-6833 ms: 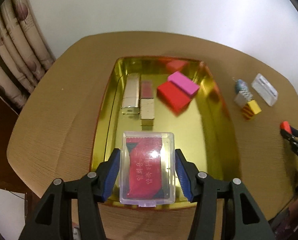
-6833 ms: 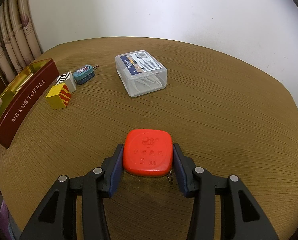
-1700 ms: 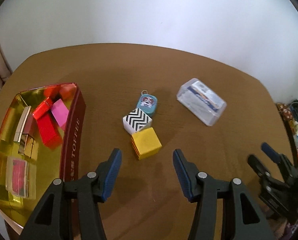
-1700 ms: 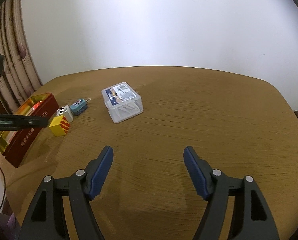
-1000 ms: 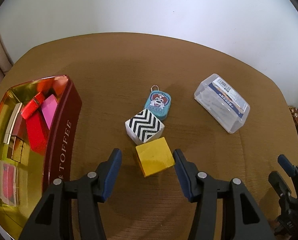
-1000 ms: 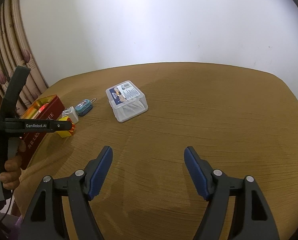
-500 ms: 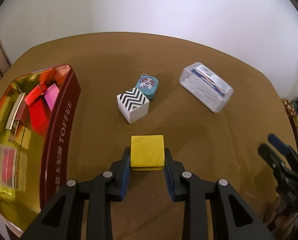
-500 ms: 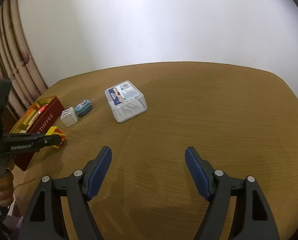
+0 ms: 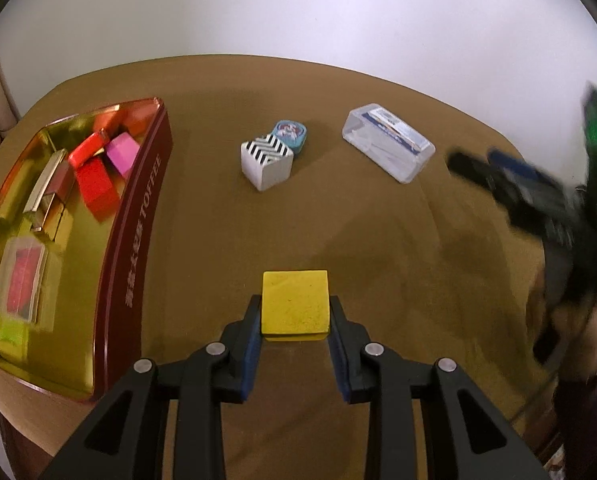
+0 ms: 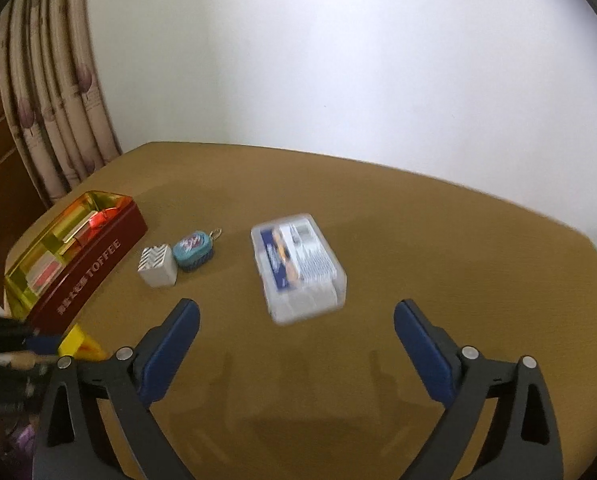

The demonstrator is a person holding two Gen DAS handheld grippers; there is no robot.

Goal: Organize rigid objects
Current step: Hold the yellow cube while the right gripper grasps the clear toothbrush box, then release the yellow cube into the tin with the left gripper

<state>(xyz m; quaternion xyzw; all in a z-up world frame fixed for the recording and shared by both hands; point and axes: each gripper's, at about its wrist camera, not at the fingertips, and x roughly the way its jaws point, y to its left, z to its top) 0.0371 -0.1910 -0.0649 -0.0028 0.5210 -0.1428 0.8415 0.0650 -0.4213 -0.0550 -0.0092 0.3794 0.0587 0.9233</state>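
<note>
My left gripper (image 9: 295, 312) is shut on a yellow cube (image 9: 295, 304) and holds it above the brown table, right of the gold-lined TOFFEE tin (image 9: 138, 216). The cube also shows in the right wrist view (image 10: 80, 346). The tin holds red and pink blocks, gold bars and a clear box with a red packet (image 9: 20, 280). A black-and-white zigzag cube (image 9: 266, 164), a teal tin (image 9: 290, 134) and a clear plastic box (image 9: 388, 148) lie on the table. My right gripper (image 10: 296, 322) is open and empty, just short of the clear box (image 10: 298, 268).
The tin (image 10: 86, 272) stands at the table's left edge, with a curtain (image 10: 58, 112) behind it. A white wall runs behind the table. The zigzag cube (image 10: 158, 266) and teal tin (image 10: 192, 250) lie between the tin and the clear box.
My left gripper closed on the yellow cube and lifted it away from the zigzag cube. My right gripper moved forward and left toward the clear box, still open.
</note>
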